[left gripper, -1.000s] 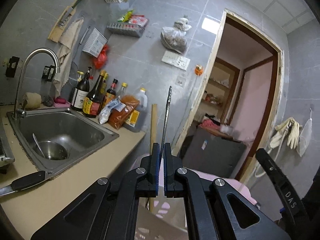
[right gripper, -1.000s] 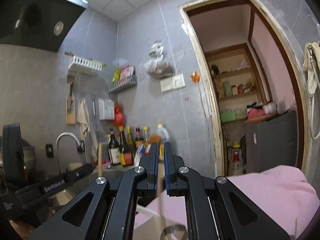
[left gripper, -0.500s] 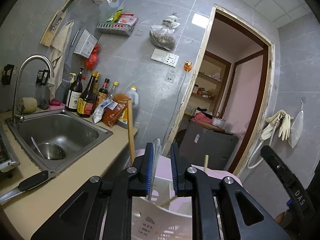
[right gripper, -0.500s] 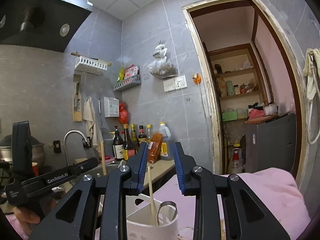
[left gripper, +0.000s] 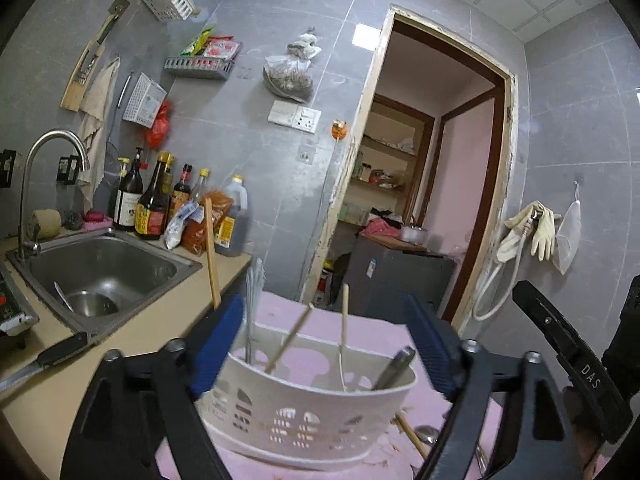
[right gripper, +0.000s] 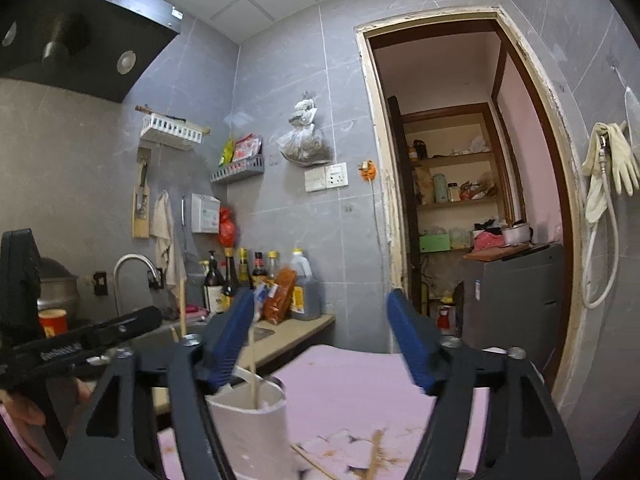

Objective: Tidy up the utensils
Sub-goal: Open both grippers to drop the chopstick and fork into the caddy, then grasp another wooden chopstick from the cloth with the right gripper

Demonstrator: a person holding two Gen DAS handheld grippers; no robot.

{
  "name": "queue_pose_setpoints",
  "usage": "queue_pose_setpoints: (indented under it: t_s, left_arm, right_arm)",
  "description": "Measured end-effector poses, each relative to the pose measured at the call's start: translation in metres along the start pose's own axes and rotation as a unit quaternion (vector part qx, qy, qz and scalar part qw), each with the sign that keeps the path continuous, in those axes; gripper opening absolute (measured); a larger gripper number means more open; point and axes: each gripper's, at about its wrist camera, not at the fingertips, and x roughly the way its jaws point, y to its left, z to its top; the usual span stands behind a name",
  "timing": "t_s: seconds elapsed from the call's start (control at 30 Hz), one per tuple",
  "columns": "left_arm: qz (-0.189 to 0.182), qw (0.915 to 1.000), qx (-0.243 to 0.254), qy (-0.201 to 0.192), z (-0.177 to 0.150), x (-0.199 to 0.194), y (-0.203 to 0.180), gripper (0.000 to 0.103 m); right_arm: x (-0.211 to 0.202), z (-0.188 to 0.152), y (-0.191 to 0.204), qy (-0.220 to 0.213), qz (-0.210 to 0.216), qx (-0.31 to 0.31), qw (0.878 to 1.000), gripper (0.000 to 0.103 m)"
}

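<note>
Several chopsticks (left gripper: 343, 322) and metal utensils (left gripper: 253, 304) stand in the white perforated holder (left gripper: 312, 412) on the pink cloth (left gripper: 360, 332), framed by the left gripper (left gripper: 326, 350) and right gripper (right gripper: 320, 342), both spread wide, gripping nothing.

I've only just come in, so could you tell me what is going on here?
A person with a gripper in each hand is sorting utensils into a white holder on a pink cloth. Both the left gripper and right gripper are open and empty. Chopsticks stand inside; more lie loose.
</note>
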Motion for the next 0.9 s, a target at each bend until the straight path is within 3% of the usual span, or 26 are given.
queue_pose_setpoints:
  t_s: [0.03, 0.1, 0.27, 0.47, 0.6, 0.7, 0.9]
  left_arm:
    - [-0.001, 1.0000, -0.001, 0.004, -0.002, 0.000, 0.000, 0.095]
    - [-0.001, 0.9999, -0.005, 0.013, -0.009, -0.001, -0.001, 0.100]
    - [-0.005, 0.9991, -0.007, 0.041, -0.028, 0.000, -0.002, 0.101]
    - [0.001, 0.9980, 0.007, 0.063, -0.050, 0.006, -0.006, 0.101]
    - [-0.001, 0.9980, -0.004, 0.064, -0.053, 0.004, -0.003, 0.101]
    - [0.003, 0.9979, -0.019, 0.061, -0.053, 0.002, 0.003, 0.101]
    - [0.011, 0.9969, -0.040, 0.067, -0.050, 0.002, 0.013, 0.101]
  right_arm:
    - [-0.002, -0.001, -0.005, 0.006, -0.004, -0.005, 1.000, 0.075]
    - [-0.003, -0.004, -0.011, 0.020, -0.006, -0.013, 1.000, 0.080]
    - [0.005, -0.021, -0.034, 0.089, -0.009, -0.019, 0.996, 0.083]
    - [0.026, -0.052, -0.050, 0.192, 0.006, -0.024, 0.981, 0.080]
    - [0.041, -0.072, -0.046, 0.255, 0.029, -0.046, 0.965, 0.049]
    - [0.054, -0.086, -0.040, 0.299, 0.048, -0.062, 0.951, 0.033]
    - [0.089, -0.118, -0.029, 0.391, 0.091, -0.073, 0.913, 0.021]
